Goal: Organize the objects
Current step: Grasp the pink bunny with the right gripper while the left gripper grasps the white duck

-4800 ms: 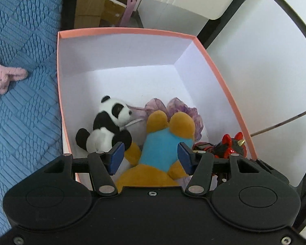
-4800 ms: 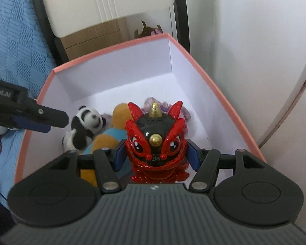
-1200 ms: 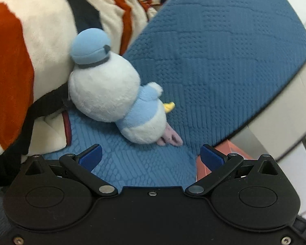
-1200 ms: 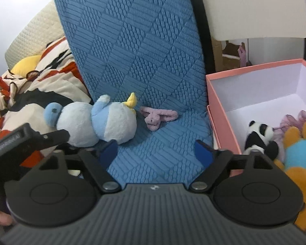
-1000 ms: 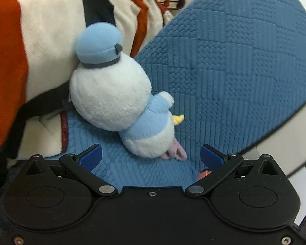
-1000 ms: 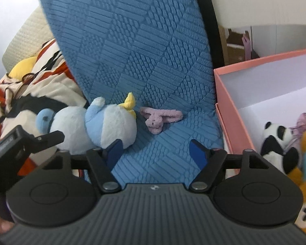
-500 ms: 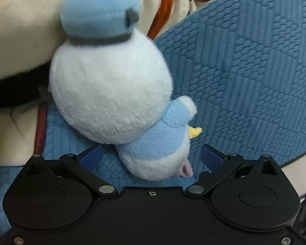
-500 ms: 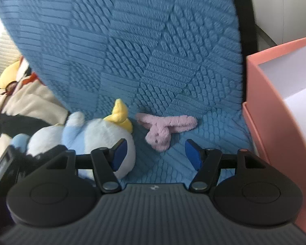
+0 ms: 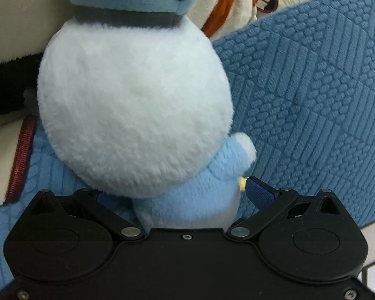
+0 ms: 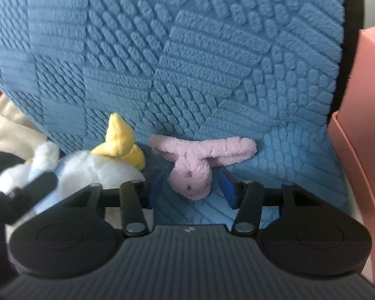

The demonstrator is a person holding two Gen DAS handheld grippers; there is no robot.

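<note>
A white and light-blue duck plush [image 9: 135, 110] with a blue cap lies on the blue quilted cover [image 9: 312, 95]. My left gripper [image 9: 180, 195] is open with its jaws on either side of the duck's blue body; the left finger is mostly hidden under the plush. In the right wrist view the duck's body and yellow feet [image 10: 95, 165] lie at lower left. A small pink bunny plush [image 10: 195, 165] lies on the cover, its head between the open jaws of my right gripper [image 10: 191, 187], not touching the pads.
A pink box [image 10: 367, 135] stands at the right edge of the right wrist view. A large striped orange, cream and black plush [image 9: 10, 70] lies behind and left of the duck. The left gripper's black arm [image 10: 15, 197] shows at lower left.
Both grippers have moved forward. The left one now straddles the duck's body. The right one has closed in until the bunny's head sits between its jaws, and the box has slid to the frame edge.
</note>
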